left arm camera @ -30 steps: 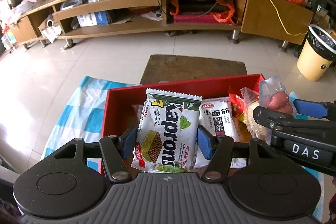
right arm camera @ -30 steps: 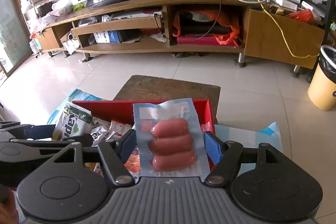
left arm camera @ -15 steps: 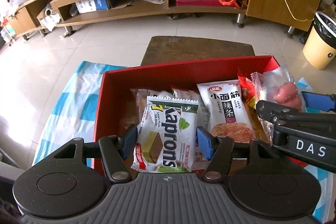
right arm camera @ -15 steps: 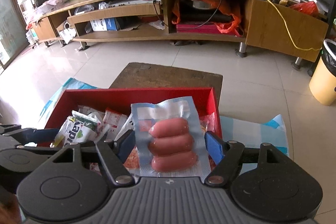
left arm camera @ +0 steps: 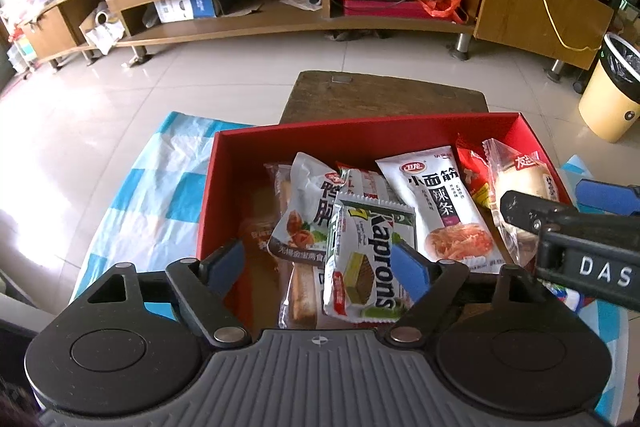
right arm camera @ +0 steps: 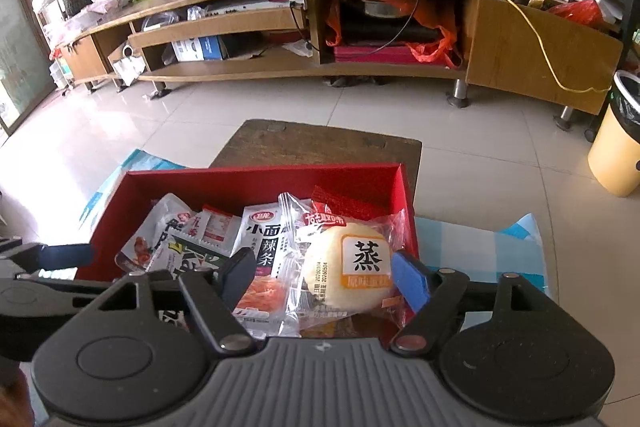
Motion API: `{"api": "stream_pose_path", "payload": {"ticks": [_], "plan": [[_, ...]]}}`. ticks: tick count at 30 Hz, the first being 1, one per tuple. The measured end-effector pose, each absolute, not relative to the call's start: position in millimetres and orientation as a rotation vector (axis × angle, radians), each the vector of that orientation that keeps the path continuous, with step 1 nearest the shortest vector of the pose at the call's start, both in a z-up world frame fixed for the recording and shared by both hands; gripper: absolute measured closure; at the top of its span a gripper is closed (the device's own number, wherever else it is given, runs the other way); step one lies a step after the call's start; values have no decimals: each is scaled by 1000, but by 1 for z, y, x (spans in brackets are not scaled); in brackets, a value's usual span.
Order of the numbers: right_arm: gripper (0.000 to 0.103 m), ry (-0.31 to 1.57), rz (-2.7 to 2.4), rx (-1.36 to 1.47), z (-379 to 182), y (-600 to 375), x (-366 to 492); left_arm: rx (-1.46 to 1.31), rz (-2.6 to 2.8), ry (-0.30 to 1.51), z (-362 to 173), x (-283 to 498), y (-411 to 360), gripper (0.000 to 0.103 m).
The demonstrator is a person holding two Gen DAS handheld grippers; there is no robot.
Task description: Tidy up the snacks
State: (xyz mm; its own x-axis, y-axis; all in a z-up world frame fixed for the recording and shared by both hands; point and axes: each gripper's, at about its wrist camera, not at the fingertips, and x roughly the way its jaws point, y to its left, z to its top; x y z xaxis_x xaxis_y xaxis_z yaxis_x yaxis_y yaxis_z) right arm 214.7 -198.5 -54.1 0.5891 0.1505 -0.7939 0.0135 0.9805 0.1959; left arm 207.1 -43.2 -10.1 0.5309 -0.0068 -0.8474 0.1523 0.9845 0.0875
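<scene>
Red box point(left arm camera: 224, 187) sat on the blue-white checked cloth point(left arm camera: 160, 195), with a dark wooden stool point(left arm camera: 380, 99) just behind it and a yellow bin point(left arm camera: 608, 103) well off to the right. The box was packed with snacks. Your left gripper point(left arm camera: 318, 265) hung over the near left part of the box, jaws wide, gripping nothing; the Kaprons wafer pack point(left arm camera: 370, 263) lay loose between its pads, leaning on the white duck-snack pouch point(left arm camera: 308, 215). Your right gripper point(right arm camera: 326, 275) was over the right end, jaws also wide and empty, with the steamed cake pack point(right arm camera: 352, 263) lying in the box between the pads. The spicy strips pack point(left arm camera: 438, 203) lay mid-box, between wafer and cake. Can't tell whether either pad touched its pack.
</scene>
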Motion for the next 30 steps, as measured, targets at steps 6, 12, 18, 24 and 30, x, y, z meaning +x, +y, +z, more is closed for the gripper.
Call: {"api": "stream_pose_path", "payload": {"ticks": [6,12,18,24,30], "plan": [[31,926,64,171,-44,-197,198,161,-96,992,-3,191,-42,15],[31,937,59,161,-38,-196,170,125,-106,1002,0,167,-34,12],[31,949,60,168,-33,-193,137,131,-117,1000,1,138,-33,8],[29,935,53,193,-25,-192,106,105,-126,982,10,113,-26,6],[29,934,43,205,-22,-186,79,111,-124,972,14,87,-21,6]]}}
